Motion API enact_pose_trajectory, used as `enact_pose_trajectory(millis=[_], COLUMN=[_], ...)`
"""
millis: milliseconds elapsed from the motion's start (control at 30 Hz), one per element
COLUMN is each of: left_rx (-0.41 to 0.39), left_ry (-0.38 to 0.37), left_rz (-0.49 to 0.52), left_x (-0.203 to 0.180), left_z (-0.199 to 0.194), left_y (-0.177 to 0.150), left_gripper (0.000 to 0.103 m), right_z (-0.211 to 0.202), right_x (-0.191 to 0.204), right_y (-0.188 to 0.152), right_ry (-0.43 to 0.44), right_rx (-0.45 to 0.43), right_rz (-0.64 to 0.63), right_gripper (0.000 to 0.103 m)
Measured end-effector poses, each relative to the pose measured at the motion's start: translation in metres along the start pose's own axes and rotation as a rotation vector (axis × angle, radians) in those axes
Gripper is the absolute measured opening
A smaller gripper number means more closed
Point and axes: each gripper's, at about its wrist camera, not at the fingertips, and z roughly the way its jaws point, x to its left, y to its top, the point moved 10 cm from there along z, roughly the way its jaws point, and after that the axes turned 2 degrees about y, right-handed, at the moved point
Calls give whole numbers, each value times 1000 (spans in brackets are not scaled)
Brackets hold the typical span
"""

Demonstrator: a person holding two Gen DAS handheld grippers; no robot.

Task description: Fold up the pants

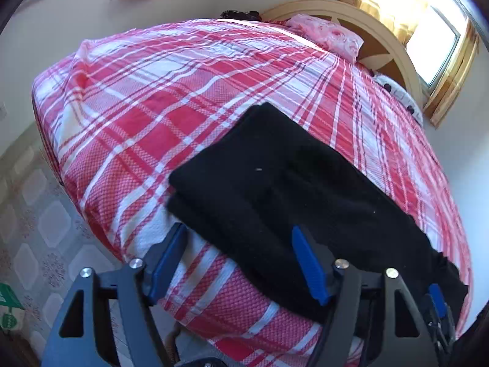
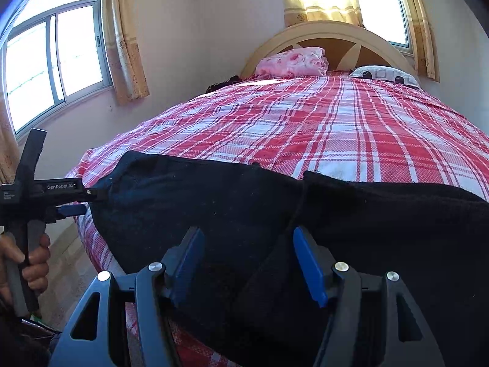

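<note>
Pants [image 1: 275, 183], black and folded, are lying across the near edge of the bed [image 1: 152, 107] in your left wrist view; your left tool [image 1: 238, 260] is hanging over their near corner, blue pads apart and clamping nothing. From your right wrist view, your right tool [image 2: 247, 263] is hovering over the dark cloth with pads apart, nothing pinched, while your hand [image 2: 30, 263] is gripping the left tool's handle beside the bed.

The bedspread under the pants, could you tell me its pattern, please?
A red, pink and white plaid bedspread, clearest in the left wrist view.
</note>
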Motion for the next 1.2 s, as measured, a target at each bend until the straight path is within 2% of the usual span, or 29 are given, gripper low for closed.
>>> enact_pose_trajectory(millis=[133, 167, 200, 233, 267, 367, 567, 633, 700, 733, 867, 933, 1100, 1200], left_rx=[1, -1, -9, -23, -33, -43, -64, -54, -63, -86, -194, -254, -323, -301], left_ry=[-30, -47, -70, -102, -128, -182, -133, -137, -145, -148, -195, -257, -481, -626], left_rz=[-54, -71, -95, -127, -149, -177, -110, -117, -109, -86, 65, 174, 441, 585], left_x=[-2, -3, -2, -2, -1, -2, -10, -9, -13, -19, -63, -102, -214, -276], left_z=[3, 2, 0, -3, -6, -7, -7, -6, -11, -18, -51, -73, -120, -138], left_y=[9, 12, 17, 23, 26, 30, 30, 32, 37, 40, 54, 55, 23, -18], left_gripper=[74, 67, 51, 41, 26, 21, 19, 19, 18, 18, 18, 18, 18, 18], right_z=[-2, -2, -4, -7, -9, -21, -47, -45, -33, -29, -47, -56, -81, -107], right_x=[-2, -2, -3, -4, -6, -14, -37, -41, -48, -51, -59, -72, -124, -147], right_y=[1, 1, 2, 3, 4, 8, 18, 17, 6, 2, 15, 19, 14, 11], right_ry=[17, 21, 25, 29, 34, 41, 42, 51, 36, 36, 43, 41, 24, 4], right_rx=[-2, -4, -4, -9, -14, -55, -155, -147, -80, -54, -122, -152, -195, -242], right_rz=[15, 24, 34, 52, 65, 131, 235, 251, 283, 298, 310, 355, 521, 573], right_gripper=[64, 64, 64, 64, 64, 64, 64, 64, 64, 64, 64, 64, 64, 64])
